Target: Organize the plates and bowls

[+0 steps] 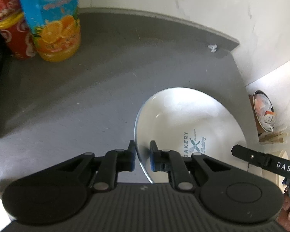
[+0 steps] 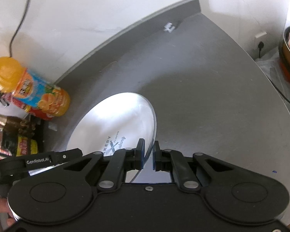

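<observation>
Both grippers straddle one white plate (image 1: 191,121) on the grey table (image 1: 87,96): left gripper (image 1: 142,154) and right gripper (image 2: 149,152) sit parted around opposite rims. I judge it rigid, glossy, breakable; I'd pinch the rims.

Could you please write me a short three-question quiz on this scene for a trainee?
1. True or false: the white plate lies on the grey table.
2. Which gripper straddles the plate's left rim: the left gripper or the right gripper?
3. Multiple choice: what stands beside the red can? A) a mug B) an orange juice bottle C) a bowl

Key:
1. True.
2. The left gripper; the right gripper straddles the opposite rim. Both have jaws narrowly apart around the rim; contact cannot be judged.
3. B.
</observation>
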Available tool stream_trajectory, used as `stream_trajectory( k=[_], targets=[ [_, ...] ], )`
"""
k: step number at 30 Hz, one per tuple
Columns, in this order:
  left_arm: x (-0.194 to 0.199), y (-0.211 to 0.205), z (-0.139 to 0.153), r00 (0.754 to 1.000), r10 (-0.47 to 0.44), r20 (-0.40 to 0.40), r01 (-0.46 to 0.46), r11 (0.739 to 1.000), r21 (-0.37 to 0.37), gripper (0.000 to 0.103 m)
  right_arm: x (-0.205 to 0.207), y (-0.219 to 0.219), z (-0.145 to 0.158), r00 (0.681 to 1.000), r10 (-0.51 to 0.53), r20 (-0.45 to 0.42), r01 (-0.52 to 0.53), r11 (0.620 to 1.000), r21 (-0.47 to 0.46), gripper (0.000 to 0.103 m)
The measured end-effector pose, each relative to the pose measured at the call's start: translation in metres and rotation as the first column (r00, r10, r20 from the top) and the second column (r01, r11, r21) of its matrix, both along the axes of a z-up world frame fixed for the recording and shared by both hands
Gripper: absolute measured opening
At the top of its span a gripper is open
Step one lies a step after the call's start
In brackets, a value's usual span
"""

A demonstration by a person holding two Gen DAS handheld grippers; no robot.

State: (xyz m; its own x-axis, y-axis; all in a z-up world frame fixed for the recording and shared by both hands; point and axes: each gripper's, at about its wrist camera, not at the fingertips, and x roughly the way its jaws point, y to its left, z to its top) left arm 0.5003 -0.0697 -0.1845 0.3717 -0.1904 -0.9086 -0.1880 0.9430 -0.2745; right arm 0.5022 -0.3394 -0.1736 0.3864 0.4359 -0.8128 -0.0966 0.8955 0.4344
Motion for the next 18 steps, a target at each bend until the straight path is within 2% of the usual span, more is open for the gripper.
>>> stream_trajectory(
  k=[9, 18],
  targets=[
    [-0.036, 0.018, 0.032, 0.997, 0.042, 0.06, -0.041, 0.999, -0.006, 0.012, -0.029, 0.02, 0.03, 0.996, 0.047, 0.074, -0.047, 0.999, 0.001, 0.008],
    [-0.074, 0.038, 0.048, 0.991, 0.102, 0.088, -0.101, 0.995, -0.02, 0.012, -0.05, 0.048, 0.05, 0.988, 0.108, 0.106, -0.106, 0.994, -0.016, 0.008]
  ],
)
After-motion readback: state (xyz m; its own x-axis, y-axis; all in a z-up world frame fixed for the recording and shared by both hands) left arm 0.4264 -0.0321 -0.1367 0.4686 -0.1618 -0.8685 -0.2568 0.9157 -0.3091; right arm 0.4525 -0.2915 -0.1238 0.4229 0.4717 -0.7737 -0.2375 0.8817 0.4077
